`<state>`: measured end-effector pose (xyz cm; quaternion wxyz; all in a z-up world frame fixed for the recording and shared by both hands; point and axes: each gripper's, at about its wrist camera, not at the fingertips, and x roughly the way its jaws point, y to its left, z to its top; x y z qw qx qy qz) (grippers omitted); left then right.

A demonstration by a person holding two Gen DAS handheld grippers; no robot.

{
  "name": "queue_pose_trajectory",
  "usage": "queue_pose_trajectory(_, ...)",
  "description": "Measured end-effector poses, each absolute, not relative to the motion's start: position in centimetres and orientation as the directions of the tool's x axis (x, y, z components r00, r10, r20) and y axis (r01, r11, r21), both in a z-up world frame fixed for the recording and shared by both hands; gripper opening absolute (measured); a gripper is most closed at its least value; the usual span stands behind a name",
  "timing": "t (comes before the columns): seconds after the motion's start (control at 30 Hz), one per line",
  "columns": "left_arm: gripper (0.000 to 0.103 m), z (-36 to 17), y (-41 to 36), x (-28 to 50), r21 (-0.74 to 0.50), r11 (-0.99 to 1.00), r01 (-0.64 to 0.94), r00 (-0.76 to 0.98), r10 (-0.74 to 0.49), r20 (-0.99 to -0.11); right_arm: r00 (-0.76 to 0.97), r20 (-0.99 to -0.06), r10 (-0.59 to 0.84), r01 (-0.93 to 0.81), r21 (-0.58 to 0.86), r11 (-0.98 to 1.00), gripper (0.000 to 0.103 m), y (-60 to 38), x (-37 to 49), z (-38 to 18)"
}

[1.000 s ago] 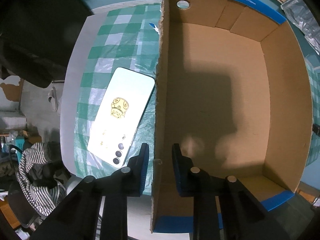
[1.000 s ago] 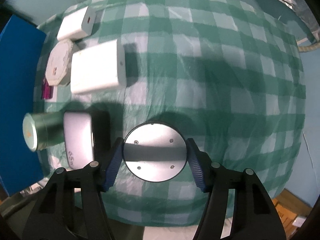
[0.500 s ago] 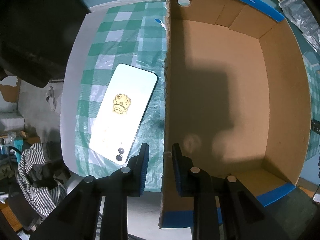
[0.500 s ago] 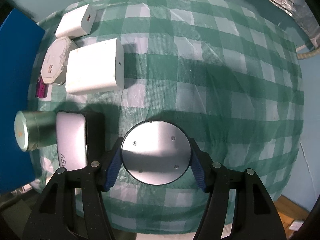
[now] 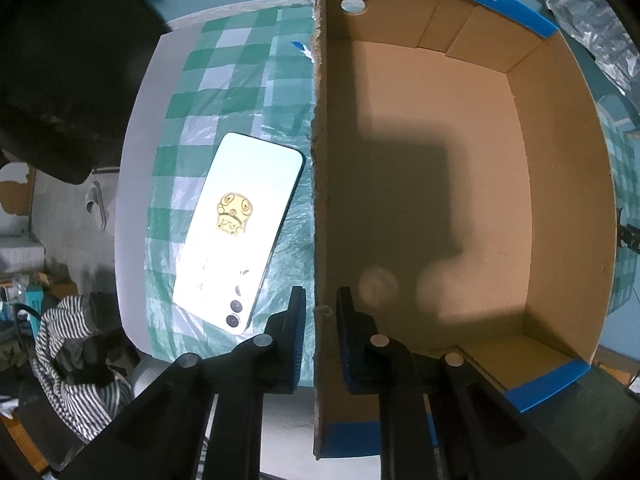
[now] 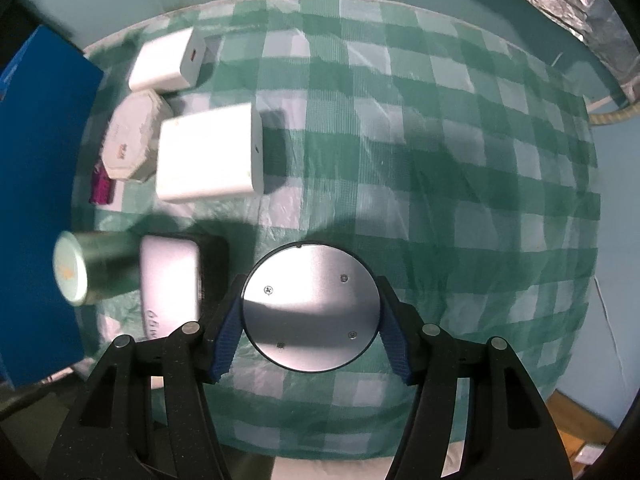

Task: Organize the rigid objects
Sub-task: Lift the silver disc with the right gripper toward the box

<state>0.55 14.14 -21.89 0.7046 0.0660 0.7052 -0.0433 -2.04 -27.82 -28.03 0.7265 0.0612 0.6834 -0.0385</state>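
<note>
Downward both point: left tongs [image 5: 319, 312] just closing on the box wall [image 5: 321, 160], right tongs [image 6: 310, 332] pinching a metal disc [image 6: 311, 307].

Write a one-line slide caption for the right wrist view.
Right gripper clamps a round silver disc above the green checked tablecloth, with white boxes and a metal can alongside.

The tabletop [image 5: 132, 184] wears a green-and-white checked cloth [image 6: 460, 168] under a thin clear plastic sheet. Off the tabletop's edge in the left wrist view, a striped garment [image 5: 64, 344] lies heaped low down on the floor side, and a large dark shape [image 5: 68, 68], too blurred to name, looms above it. Beyond the tabletop's far corner in the right wrist view lies crinkled silver foil [image 6: 576, 4], with a pale cord [image 6: 612, 112] just below it.
</note>
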Motion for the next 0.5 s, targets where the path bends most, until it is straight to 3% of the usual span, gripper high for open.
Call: queue_pose_trajectory(0.5,0.009,-21.7,13.5,0.4,0.021,0.983,0.181,0.008,0.02,-1.0,0.12,-0.989,0.092,0.075,0.101,0.992,0.062,-24.5,1.2,-20.9)
